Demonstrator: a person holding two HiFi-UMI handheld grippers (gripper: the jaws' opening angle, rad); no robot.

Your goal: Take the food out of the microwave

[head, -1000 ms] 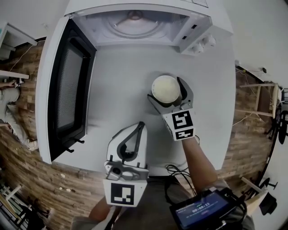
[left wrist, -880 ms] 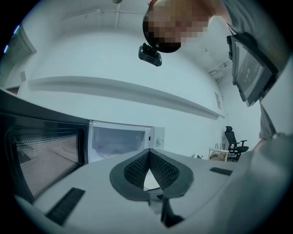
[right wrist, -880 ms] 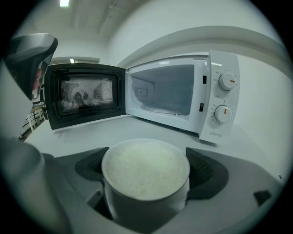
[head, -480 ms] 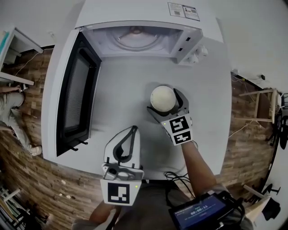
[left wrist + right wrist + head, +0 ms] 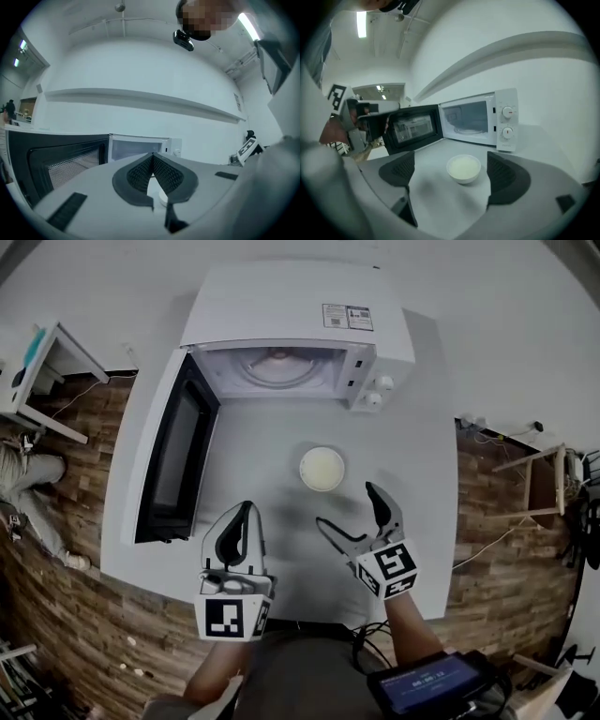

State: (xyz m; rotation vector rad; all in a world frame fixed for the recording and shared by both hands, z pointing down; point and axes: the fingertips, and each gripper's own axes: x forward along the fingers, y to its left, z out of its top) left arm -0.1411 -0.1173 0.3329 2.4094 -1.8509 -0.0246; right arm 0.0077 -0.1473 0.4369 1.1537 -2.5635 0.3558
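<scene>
Bowl of food (image 5: pixel 322 469) sits on the table (image 5: pixel 253 456) at the centre of the head view, just in front of the open microwave (image 5: pixel 291 329) and clear of it. My right gripper (image 5: pixel 345 503), just below it, is spread wide and holds nothing. My left gripper (image 5: pixel 246 510), lower left, is pinched together, empty. The bowl looks rigid, smooth and probably slippery and breakable, so I'd clamp across its rim and keep it level.
</scene>
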